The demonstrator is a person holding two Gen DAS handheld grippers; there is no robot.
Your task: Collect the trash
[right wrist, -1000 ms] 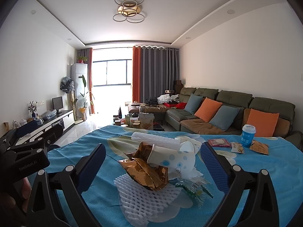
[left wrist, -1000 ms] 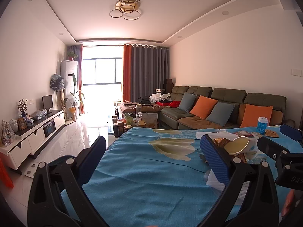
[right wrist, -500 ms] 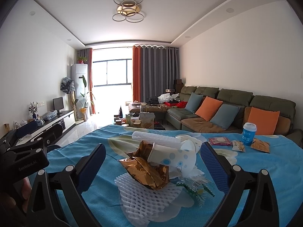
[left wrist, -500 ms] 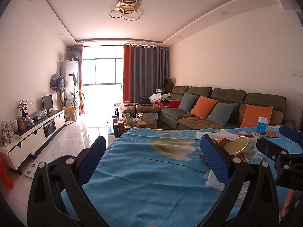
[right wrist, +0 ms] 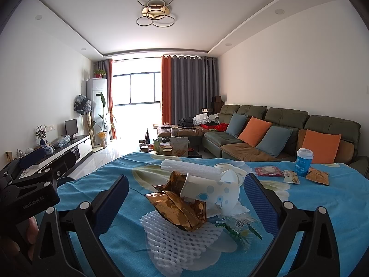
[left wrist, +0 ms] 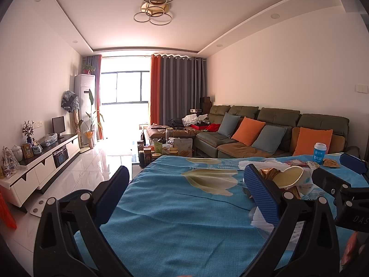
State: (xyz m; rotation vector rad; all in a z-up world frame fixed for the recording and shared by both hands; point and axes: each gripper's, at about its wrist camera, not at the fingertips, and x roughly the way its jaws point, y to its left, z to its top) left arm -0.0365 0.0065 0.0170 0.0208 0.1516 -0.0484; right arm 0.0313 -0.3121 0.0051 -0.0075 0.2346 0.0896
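Task barely begun by look of it: nothing collected, no bin or bag in view. Left gripper spread wide, empty, over bare blue cloth of desk. Trash pile at centre: foam net, gold foil wrapper, tipped paper cup. Right gripper wide apart, framing pile, touching nothing. Far right: snack wrappers, upright blue cup left to gather.
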